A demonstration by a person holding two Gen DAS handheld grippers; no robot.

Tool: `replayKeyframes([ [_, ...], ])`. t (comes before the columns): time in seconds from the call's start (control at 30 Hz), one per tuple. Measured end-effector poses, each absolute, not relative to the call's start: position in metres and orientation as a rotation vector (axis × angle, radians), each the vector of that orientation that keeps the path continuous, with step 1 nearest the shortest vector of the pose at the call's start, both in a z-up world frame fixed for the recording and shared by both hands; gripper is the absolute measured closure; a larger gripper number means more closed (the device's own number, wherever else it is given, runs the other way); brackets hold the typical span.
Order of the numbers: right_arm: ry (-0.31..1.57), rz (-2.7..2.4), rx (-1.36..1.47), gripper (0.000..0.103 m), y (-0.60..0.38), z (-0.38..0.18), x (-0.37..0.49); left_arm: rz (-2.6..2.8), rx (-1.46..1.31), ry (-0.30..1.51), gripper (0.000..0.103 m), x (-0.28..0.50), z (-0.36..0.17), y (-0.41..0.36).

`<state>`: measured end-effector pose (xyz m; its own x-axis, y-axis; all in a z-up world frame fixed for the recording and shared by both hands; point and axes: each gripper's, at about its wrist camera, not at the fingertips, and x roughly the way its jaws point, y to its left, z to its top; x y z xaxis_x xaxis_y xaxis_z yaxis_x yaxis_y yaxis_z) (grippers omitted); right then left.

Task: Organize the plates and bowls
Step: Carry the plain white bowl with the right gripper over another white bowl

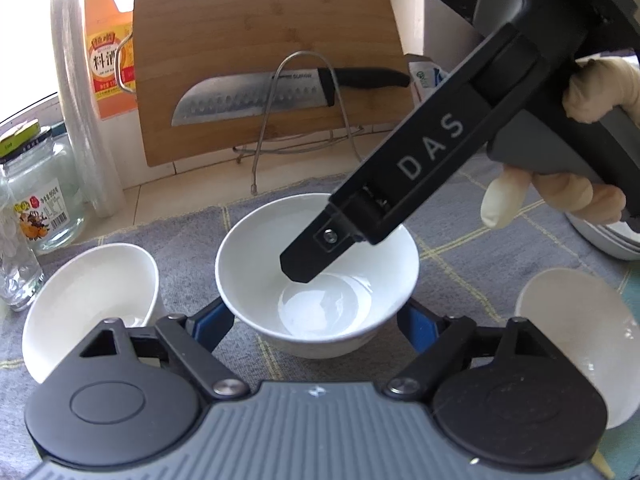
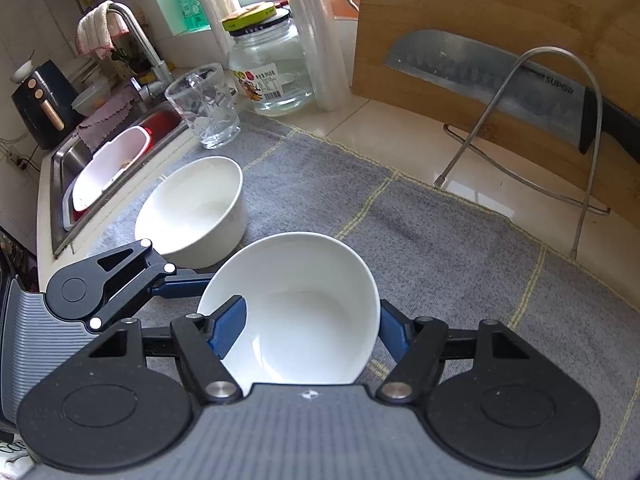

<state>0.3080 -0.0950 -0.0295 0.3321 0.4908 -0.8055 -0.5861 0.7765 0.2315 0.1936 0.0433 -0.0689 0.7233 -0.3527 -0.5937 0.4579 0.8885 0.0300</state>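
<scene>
Grey cloth (image 2: 440, 240) is covering the counter beside the sink (image 2: 64, 160), cushioning the crockery. Nearest, the middle bowl (image 2: 296, 312) is sitting between both claws: the left gripper (image 1: 316, 322) is bracing its outer sides, probably to steady it, while the right gripper (image 2: 308, 322) is pinching its rim, one finger (image 2: 228, 324) inside the wall, likely for lifting and stacking. Left of that bowl, a second bowl (image 2: 196, 208) is waiting; beyond it, a knife (image 1: 256, 96) is resting against the board (image 1: 260, 20).
</scene>
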Motion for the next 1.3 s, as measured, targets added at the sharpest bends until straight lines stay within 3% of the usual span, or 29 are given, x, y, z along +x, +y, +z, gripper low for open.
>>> replayKeyframes([
  [0.7, 0.926, 0.673, -0.06, 0.027, -0.133, 0.024, 0.221, -0.55, 0.234, 0.575, 0.015, 0.126, -0.013, 0.025],
  [1.3, 0.933, 0.558, 0.0, 0.027, -0.178, 0.016, 0.162, -0.691, 0.275, 0.608, 0.015, 0.093, -0.02, -0.011],
])
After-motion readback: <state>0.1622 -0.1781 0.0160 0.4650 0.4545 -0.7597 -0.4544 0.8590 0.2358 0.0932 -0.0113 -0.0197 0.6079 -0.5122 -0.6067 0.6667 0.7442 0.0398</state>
